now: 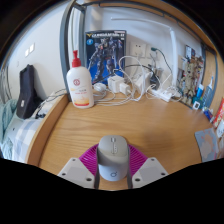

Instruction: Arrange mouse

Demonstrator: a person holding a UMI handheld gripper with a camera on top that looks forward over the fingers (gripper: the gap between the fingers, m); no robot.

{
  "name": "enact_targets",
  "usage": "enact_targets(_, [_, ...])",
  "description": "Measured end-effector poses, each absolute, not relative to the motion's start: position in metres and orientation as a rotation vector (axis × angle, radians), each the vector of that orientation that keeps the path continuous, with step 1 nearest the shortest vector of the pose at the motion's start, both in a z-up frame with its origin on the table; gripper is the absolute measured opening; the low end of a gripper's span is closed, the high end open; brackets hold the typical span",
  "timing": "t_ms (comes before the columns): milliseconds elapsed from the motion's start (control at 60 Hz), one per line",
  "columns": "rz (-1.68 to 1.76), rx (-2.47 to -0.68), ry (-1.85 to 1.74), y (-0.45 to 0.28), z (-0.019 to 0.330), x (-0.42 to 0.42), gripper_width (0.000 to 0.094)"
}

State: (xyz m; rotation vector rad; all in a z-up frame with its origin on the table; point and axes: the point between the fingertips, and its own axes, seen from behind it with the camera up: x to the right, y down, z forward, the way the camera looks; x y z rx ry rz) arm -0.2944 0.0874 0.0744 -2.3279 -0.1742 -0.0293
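Note:
A light grey computer mouse (112,157) lies lengthwise between my gripper's fingers, over the near part of the round wooden table (140,122). My gripper (112,170) is shut on the mouse: the magenta pads (88,157) press on both of its sides with no gap showing. The mouse's rear end with a small logo points toward me. I cannot tell whether it rests on the tabletop or is held just above it.
At the far edge of the table stand a white bottle with a red cap (80,82), a box with a robot picture (107,50) and a tangle of white cables and plugs (135,85). A black bag (27,90) is at the left. A blue-white item (207,143) lies at the right.

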Motion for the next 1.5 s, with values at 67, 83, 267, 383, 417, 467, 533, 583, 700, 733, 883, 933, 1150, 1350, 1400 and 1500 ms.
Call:
enact_targets(67, [-0.019, -2.337, -0.176, 0.094, 0.074, -0.298, 0.0344])
enact_targets(83, [-0.025, -2.342, -0.181, 0.104, 0.071, -0.311, 0.0362])
enact_targets(267, [0.022, -2.395, -0.224, 0.089, 0.092, -0.283, 0.0321])
enact_targets(383, [0.03, -2.313, -0.206, 0.109, 0.158, -0.259, 0.0321])
enact_targets(417, [0.007, -2.278, -0.211, 0.119, 0.183, -0.244, 0.0321])
enact_targets(467, [-0.035, -2.224, -0.221, 0.124, 0.227, -0.212, 0.0322])
enact_targets(533, [-0.078, -2.157, -0.205, 0.137, 0.28, -0.165, 0.0322])
enact_targets(583, [-0.117, -2.116, -0.189, 0.138, 0.31, -0.123, 0.0322])
enact_targets(700, [-0.205, -2.065, -0.155, 0.142, 0.348, -0.024, 0.032])
enact_targets(733, [-0.211, -2.063, -0.138, 0.141, 0.349, 0.001, 0.0321])
enact_targets(883, [-0.27, -2.166, -0.114, 0.129, 0.299, 0.104, 0.032])
enact_targets(933, [-0.263, -2.205, -0.111, 0.123, 0.275, 0.128, 0.032])
enact_targets(1150, [-0.197, -2.372, -0.081, 0.087, 0.173, 0.166, 0.032])
enact_targets(1350, [-0.136, -2.435, -0.099, 0.068, 0.128, 0.154, 0.0323])
enact_targets(1400, [-0.123, -2.432, -0.08, 0.067, 0.128, 0.154, 0.0332])
enact_targets(1500, [-0.141, -2.435, -0.104, 0.067, 0.127, 0.155, 0.0382])
